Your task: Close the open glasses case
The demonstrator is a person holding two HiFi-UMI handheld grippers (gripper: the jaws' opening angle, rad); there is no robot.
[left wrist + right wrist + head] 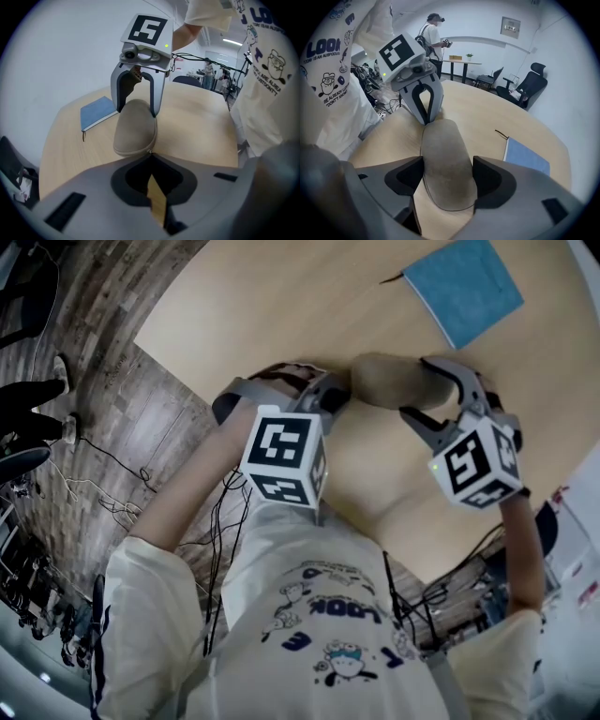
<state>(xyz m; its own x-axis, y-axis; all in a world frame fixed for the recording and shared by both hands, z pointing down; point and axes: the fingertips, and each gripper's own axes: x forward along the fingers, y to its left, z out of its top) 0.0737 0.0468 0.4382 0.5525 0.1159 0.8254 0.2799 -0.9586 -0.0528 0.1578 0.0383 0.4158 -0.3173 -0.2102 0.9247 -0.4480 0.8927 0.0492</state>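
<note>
The tan glasses case (389,381) lies on the wooden table (281,306) between my two grippers, its lid down. My left gripper (336,395) is at the case's left end, its jaws pinched together on the small zip pull (149,152) at the edge of the case (136,129). At the other end, my right gripper (427,390) straddles the case. In the right gripper view the case (445,159) fills the gap of that gripper (447,168), and both jaws lie against its sides.
A blue notebook (464,289) lies on the table beyond the case. The table's near edge runs just below the grippers, with cables (103,502) on the floor. In the right gripper view a person (433,35) stands far off and an office chair (525,86) sits behind the table.
</note>
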